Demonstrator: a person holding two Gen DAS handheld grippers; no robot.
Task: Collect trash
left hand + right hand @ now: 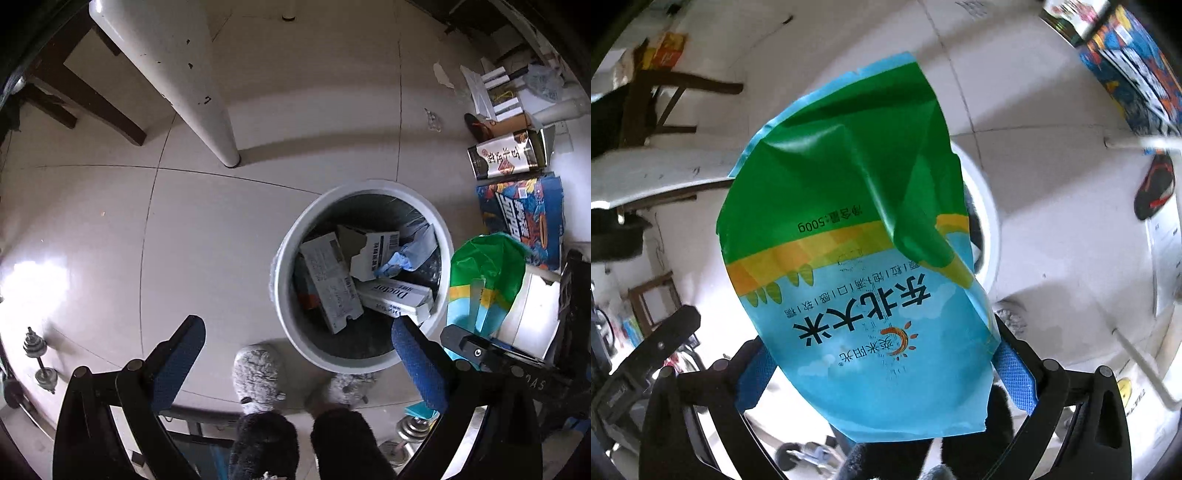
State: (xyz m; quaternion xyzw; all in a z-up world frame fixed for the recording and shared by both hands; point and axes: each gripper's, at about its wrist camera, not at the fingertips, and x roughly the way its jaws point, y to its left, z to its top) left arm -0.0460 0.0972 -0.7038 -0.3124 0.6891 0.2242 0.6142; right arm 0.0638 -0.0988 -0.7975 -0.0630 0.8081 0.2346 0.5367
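A white round trash bin (288, 295) stands on the tiled floor and holds several cardboard boxes (332, 280) and a blue crumpled wrapper (399, 258). My left gripper (295, 354) is open and empty, hovering above the bin's near rim. A green, yellow and light-blue rice bag (857, 229) fills the right wrist view; my right gripper (882, 373) is shut on its lower end. The bag also shows in the left wrist view (484, 280), just right of the bin. The bin's rim (990, 221) peeks out behind the bag.
A white table leg (207, 103) stands beyond the bin. A brown box (506, 155) and a blue printed pack (524, 218) lie on the floor at right. Dumbbells (40, 358) lie at left. The person's grey slippers (258, 373) stand near the bin. A dark wooden chair (85, 96) stands far left.
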